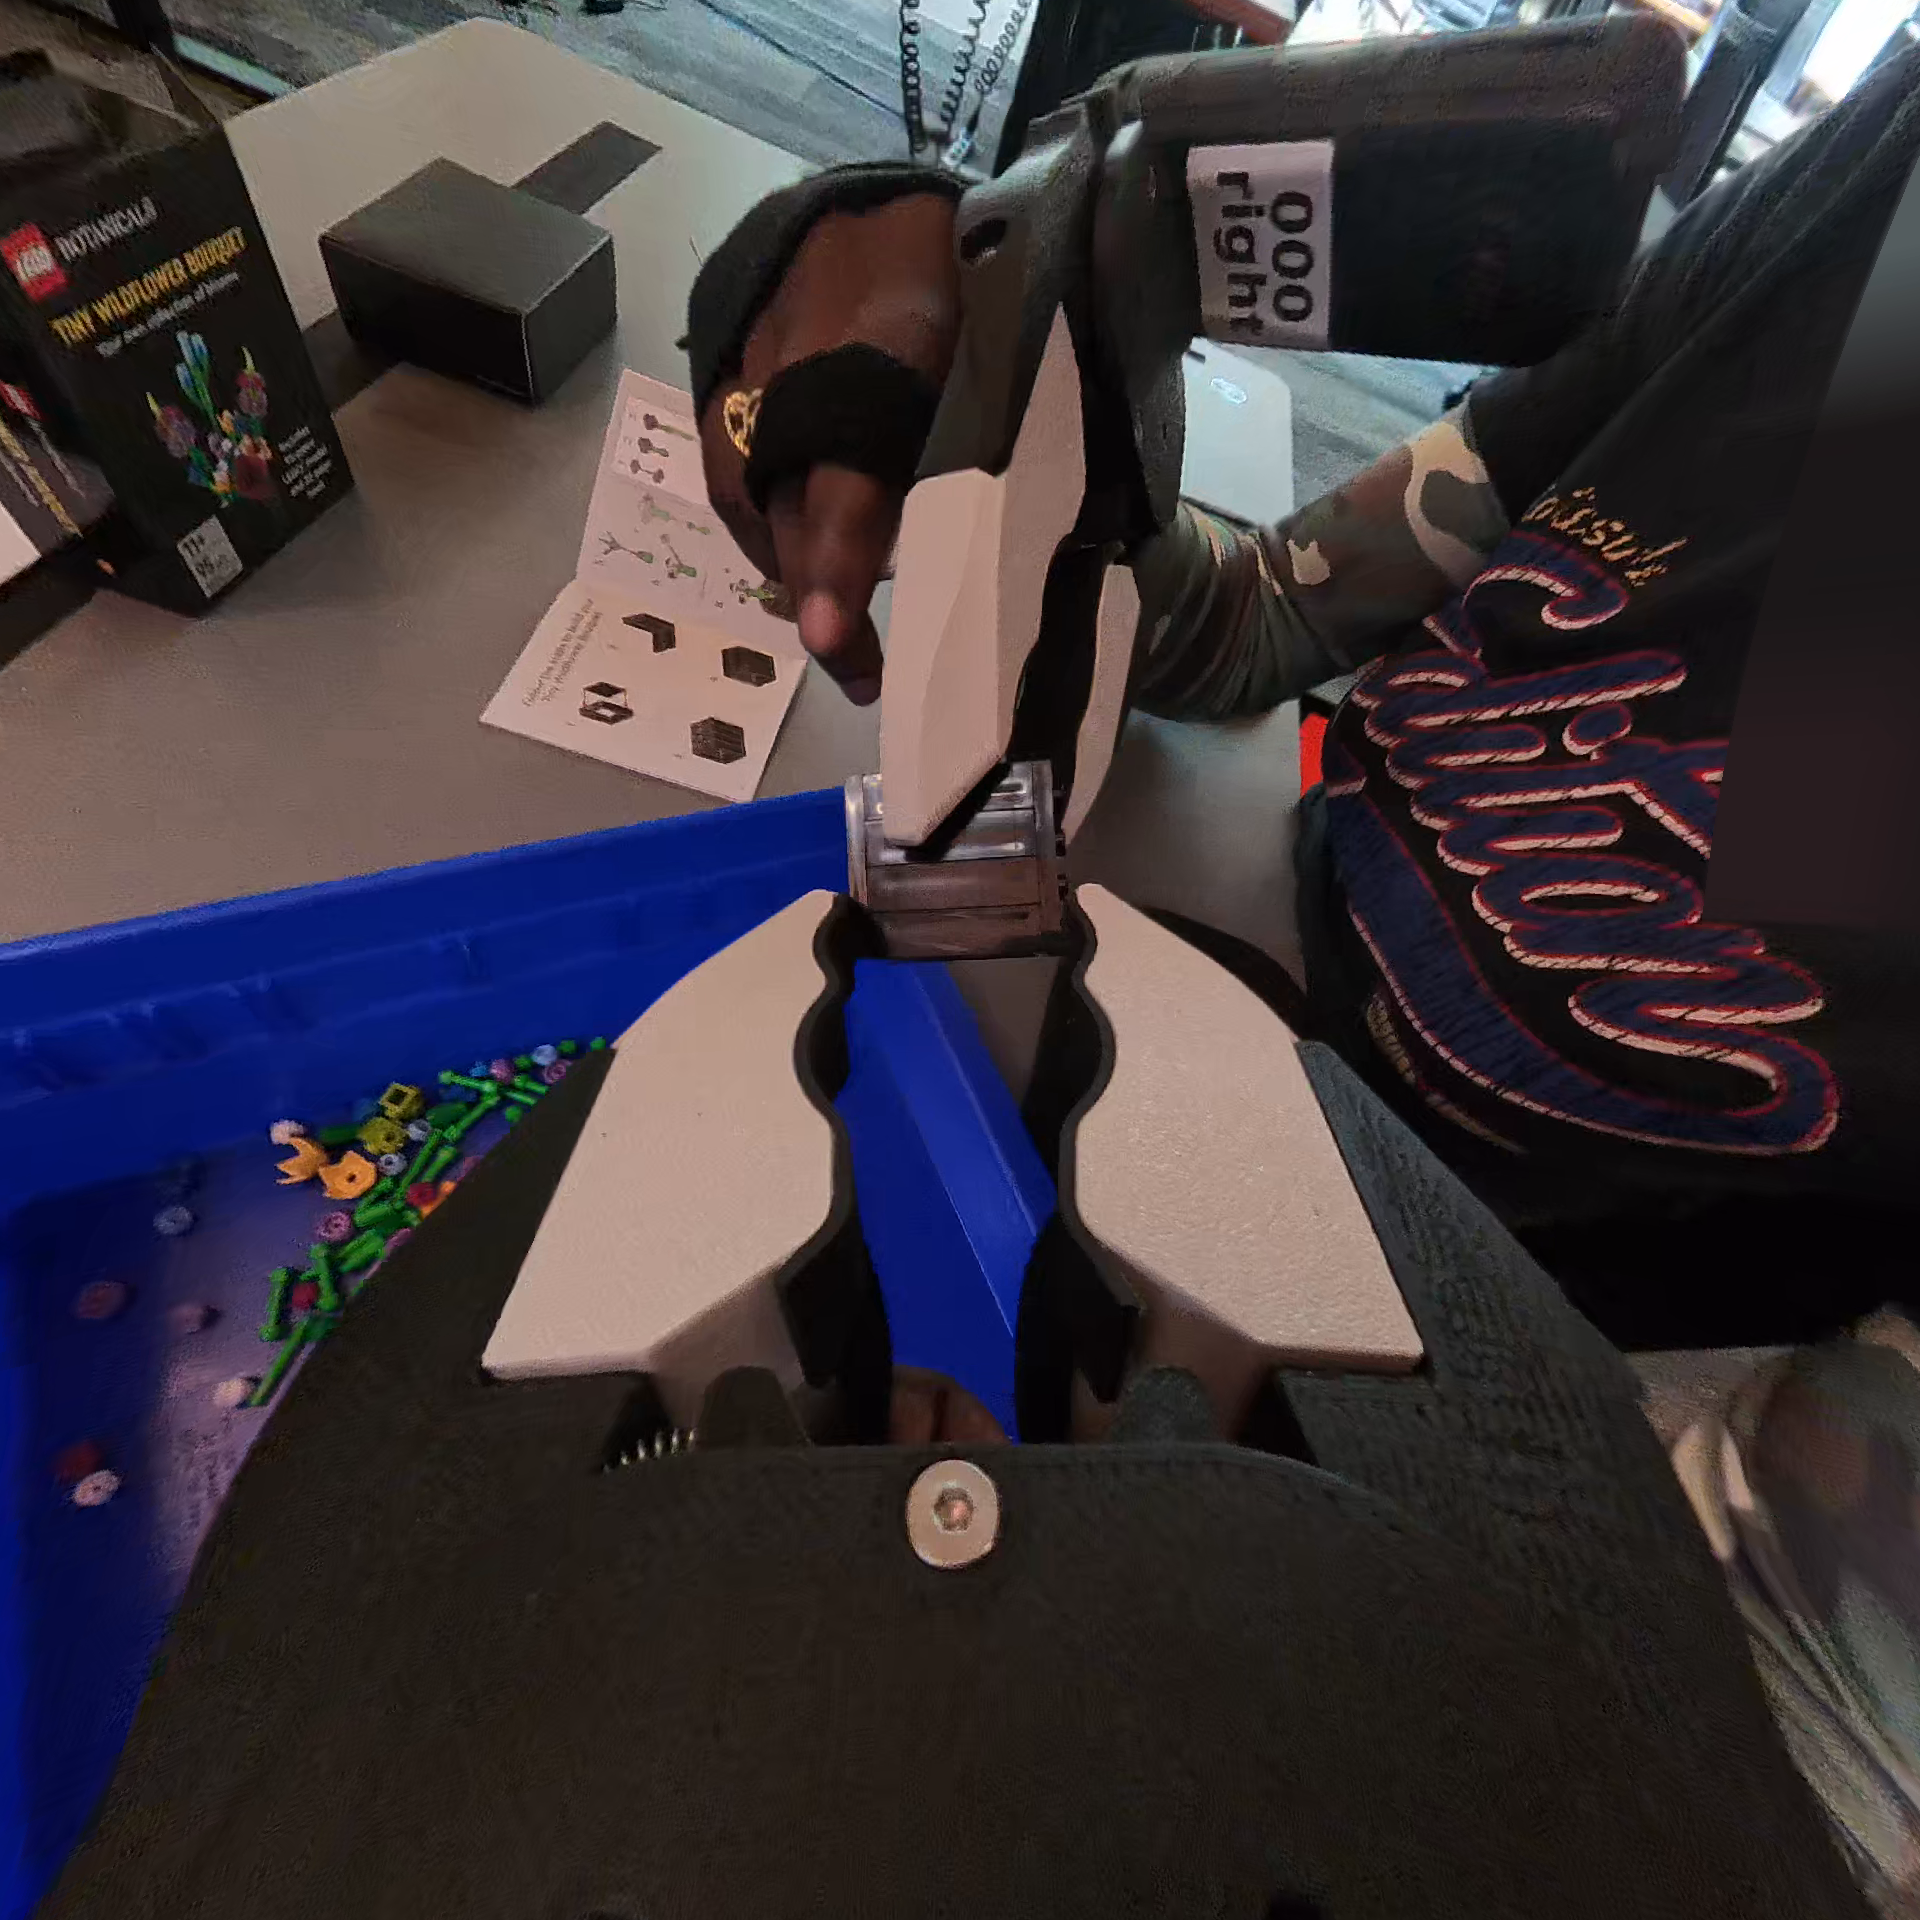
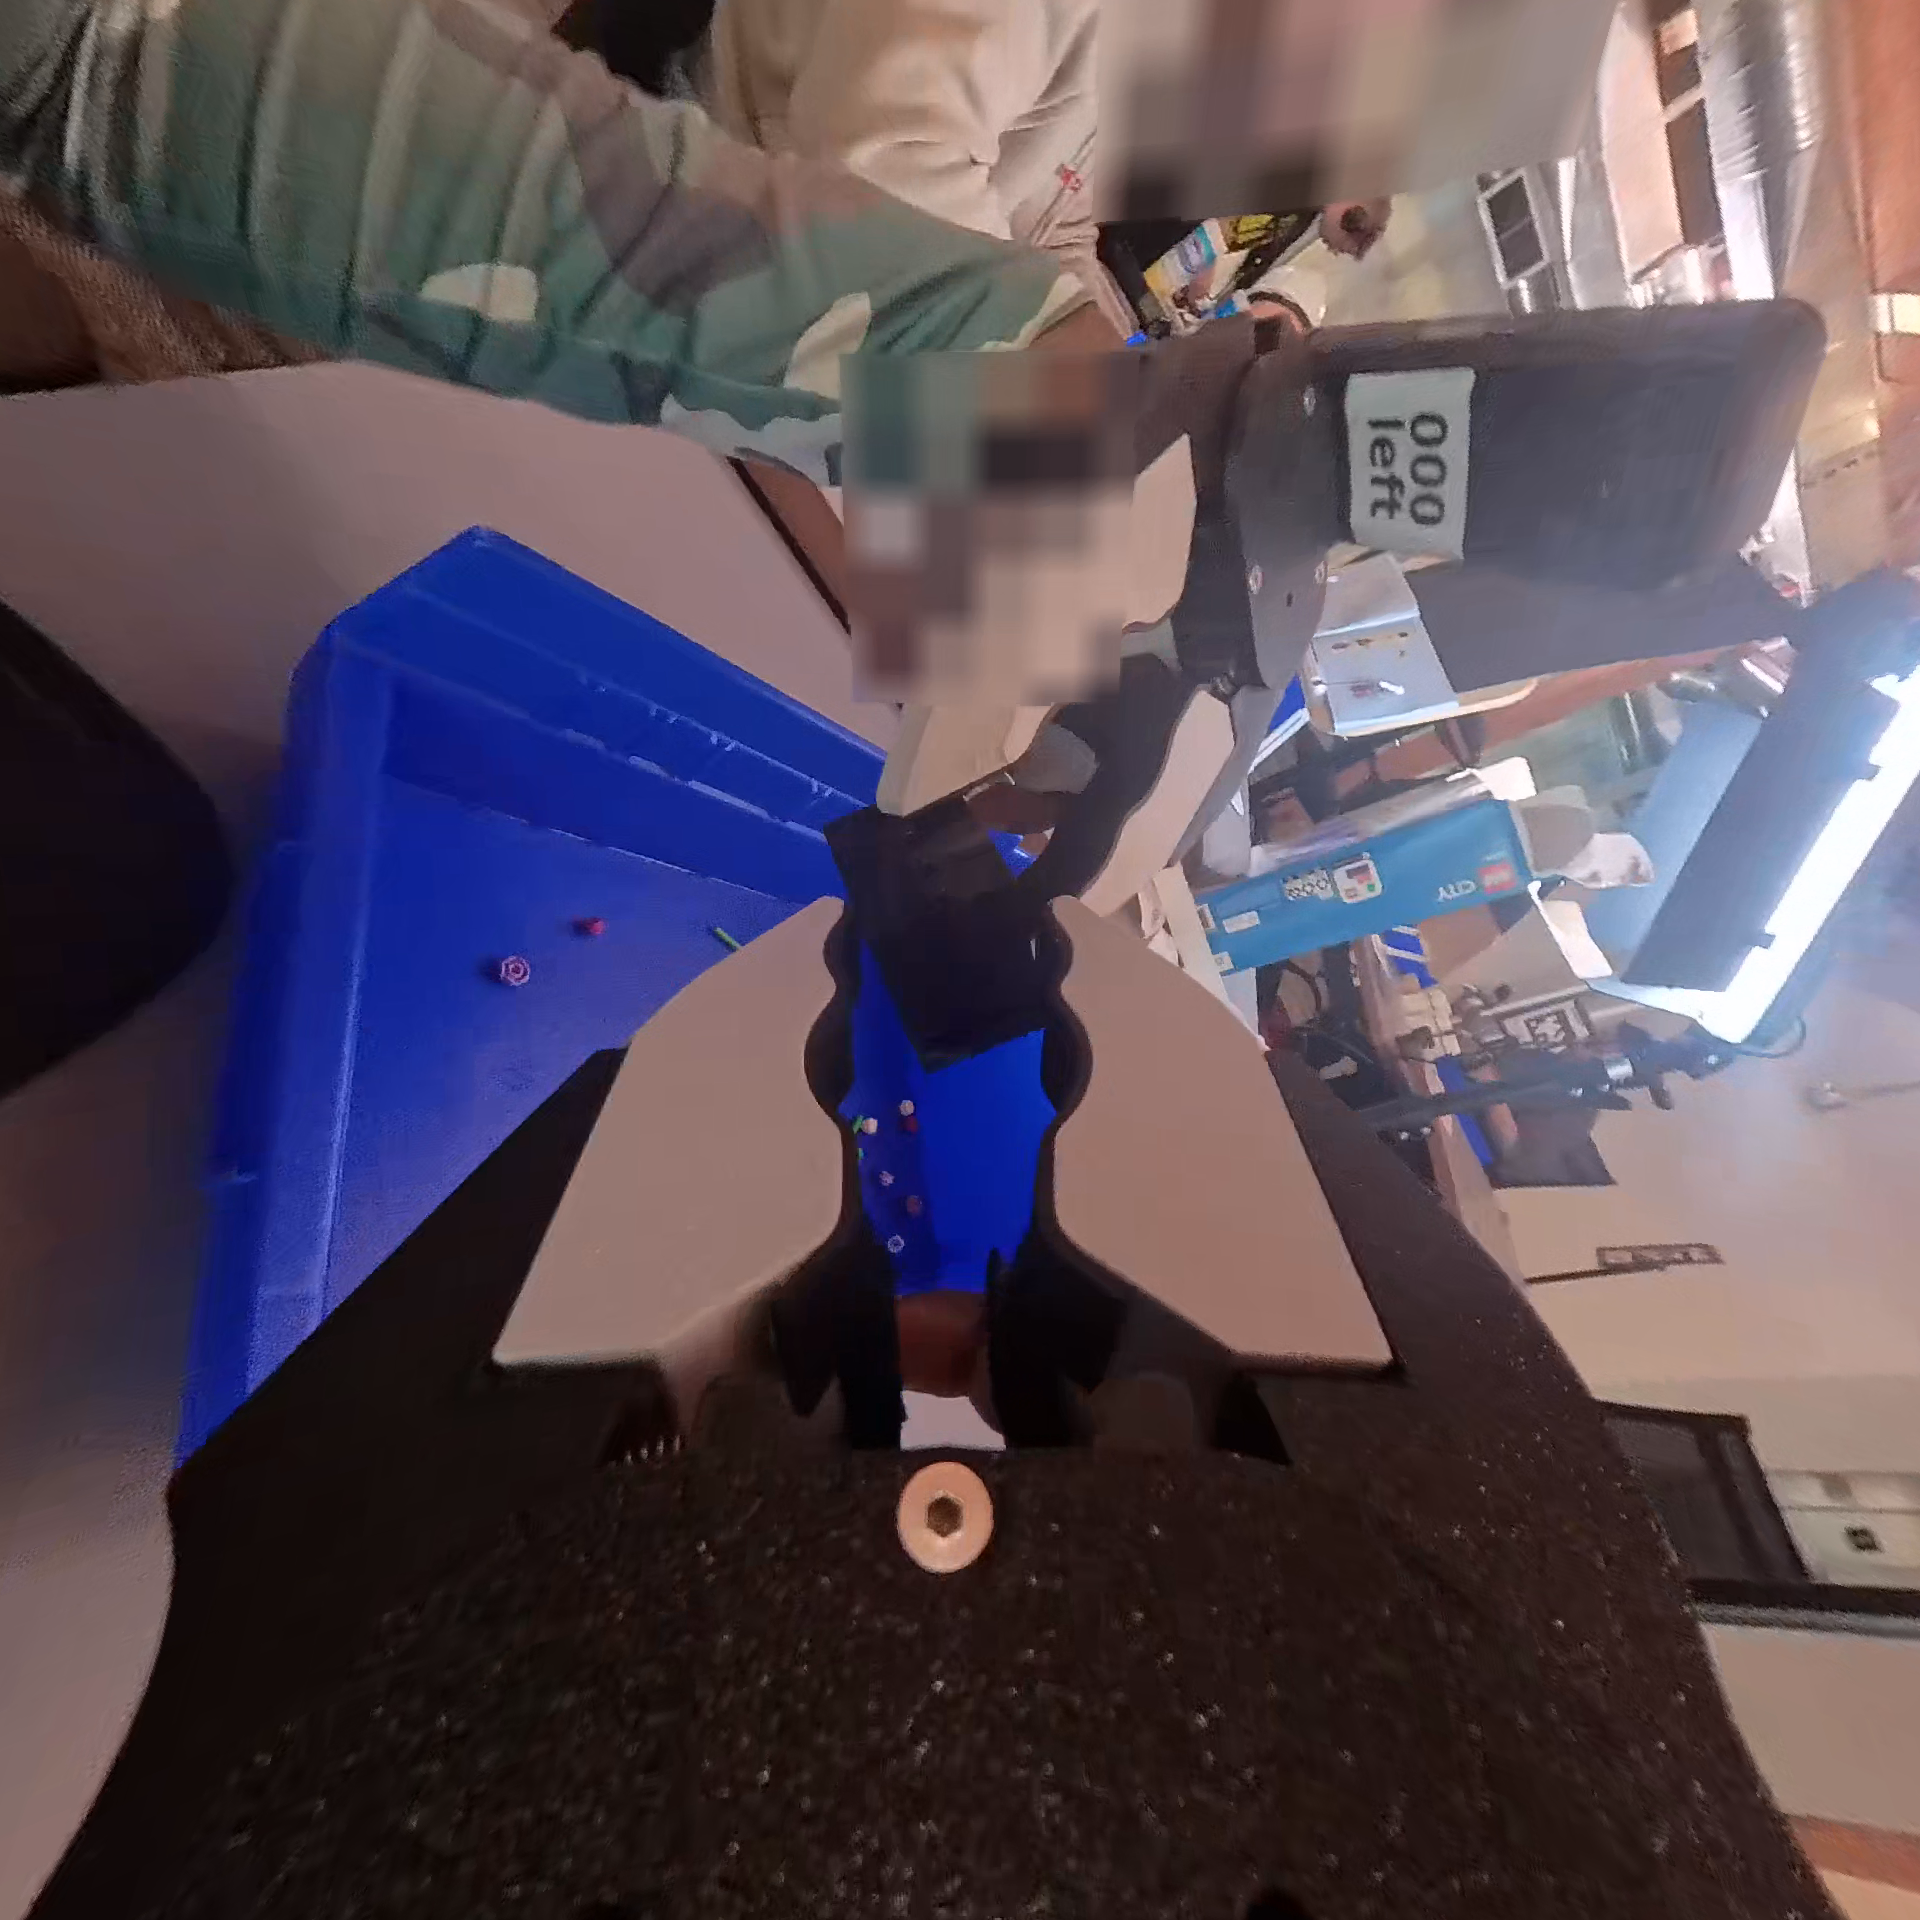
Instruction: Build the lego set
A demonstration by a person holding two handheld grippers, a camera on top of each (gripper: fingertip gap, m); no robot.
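A dark, partly translucent lego assembly (image 1: 961, 883) hangs in the air over the near right corner of a blue bin (image 1: 416, 935). My left gripper (image 1: 961, 920) is shut on its dark lower block, one fingertip on each side. My right gripper (image 1: 992, 816) comes down from above and is shut on its translucent upper part. In the right wrist view the assembly (image 2: 940, 935) looks black between my right gripper's tips (image 2: 945, 920), and the left gripper (image 2: 1013, 821) holds its far end. Several small green, yellow and purple loose pieces (image 1: 384, 1164) lie in the bin (image 2: 436, 748).
An open instruction booklet (image 1: 665, 644) lies on the grey table behind the bin. A black lego box (image 1: 177, 364) stands at the far left, a plain black box (image 1: 468, 270) behind it. A gloved hand (image 1: 831, 436) and the person's torso (image 1: 1558, 831) fill the right. My left and right fingertips are right by each other.
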